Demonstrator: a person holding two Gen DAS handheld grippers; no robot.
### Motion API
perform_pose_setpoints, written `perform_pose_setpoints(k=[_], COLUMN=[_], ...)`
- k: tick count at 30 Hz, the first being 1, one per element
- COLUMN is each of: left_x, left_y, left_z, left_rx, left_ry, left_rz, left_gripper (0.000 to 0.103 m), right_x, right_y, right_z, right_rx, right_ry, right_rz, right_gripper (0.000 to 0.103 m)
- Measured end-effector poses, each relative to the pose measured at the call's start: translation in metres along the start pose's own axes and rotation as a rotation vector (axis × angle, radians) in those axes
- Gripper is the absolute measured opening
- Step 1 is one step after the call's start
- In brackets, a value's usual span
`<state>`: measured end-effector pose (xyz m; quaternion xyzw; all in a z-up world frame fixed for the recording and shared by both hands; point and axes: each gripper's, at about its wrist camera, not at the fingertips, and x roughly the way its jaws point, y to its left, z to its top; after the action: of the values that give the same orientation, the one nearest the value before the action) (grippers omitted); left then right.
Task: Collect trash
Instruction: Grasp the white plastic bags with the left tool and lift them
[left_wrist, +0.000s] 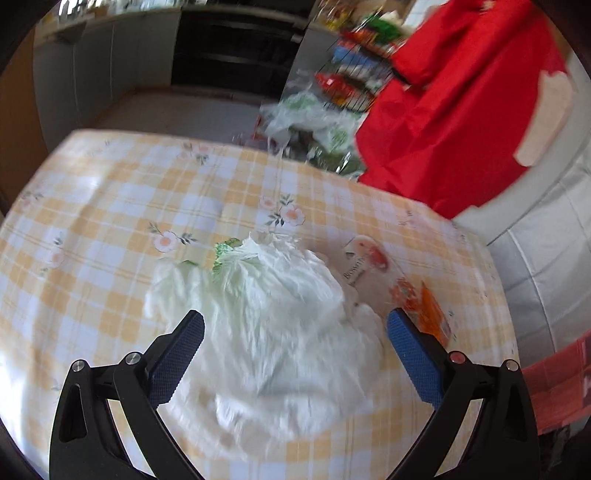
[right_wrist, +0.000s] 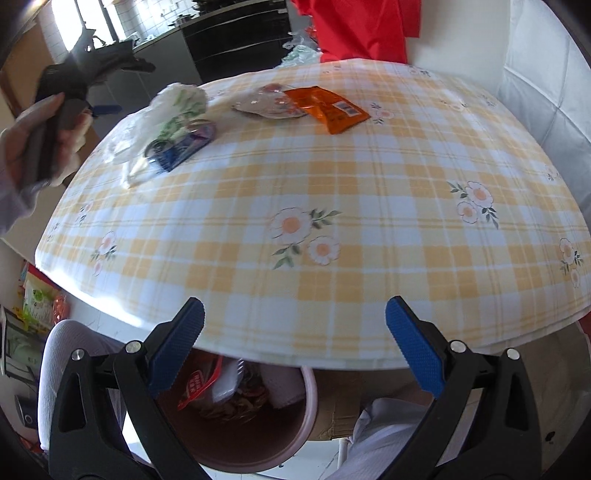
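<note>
Left wrist view looks down on the left gripper (left_wrist: 295, 328), jaws spread wide and gripping nothing, hovering over a crumpled white plastic bag (left_wrist: 266, 325) on the yellow checked tablecloth (left_wrist: 110, 206). The bag is blurred; its long axis runs from about 7 o'clock to 1 o'clock, green print at its far end. At 2 o'clock beyond it lie a pale wrapper (left_wrist: 364, 258) and an orange wrapper (left_wrist: 430, 314).

Right wrist view shows what the other cannot: a hand (right_wrist: 40, 147) at 10 o'clock holding the left gripper's handle beside the bag (right_wrist: 162, 110), and a pink-rimmed bin (right_wrist: 310, 398) of trash under the table edge. The right gripper (right_wrist: 295, 326) hangs released, empty, above that bin. The orange wrapper (right_wrist: 328, 107) points from 11 to 5 o'clock, touching the pale one (right_wrist: 266, 101).
</note>
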<state>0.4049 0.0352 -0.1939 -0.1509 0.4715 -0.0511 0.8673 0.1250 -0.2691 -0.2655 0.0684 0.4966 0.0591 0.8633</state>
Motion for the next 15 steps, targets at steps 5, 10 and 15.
perform_pose_setpoints(k=[5, 10, 15], left_x=[0.054, 0.086, 0.089], left_y=[0.013, 0.022, 0.016], left_z=[0.019, 0.006, -0.014], left_rx=[-0.062, -0.054, 0.04], left_ry=[0.07, 0.158, 0.186], left_rz=[0.024, 0.024, 0.017], left_gripper=[0.097, 0.097, 0.053], right_x=[0.013, 0.023, 0.032], right_y=[-0.022, -0.031, -0.028], right_z=[0.011, 0.017, 0.021], right_rx=[0.036, 0.047, 0.044], right_ry=[0.017, 0.031, 0.041], right_rz=[-0.018, -0.021, -0.008], right_gripper=[0.097, 0.097, 0.097])
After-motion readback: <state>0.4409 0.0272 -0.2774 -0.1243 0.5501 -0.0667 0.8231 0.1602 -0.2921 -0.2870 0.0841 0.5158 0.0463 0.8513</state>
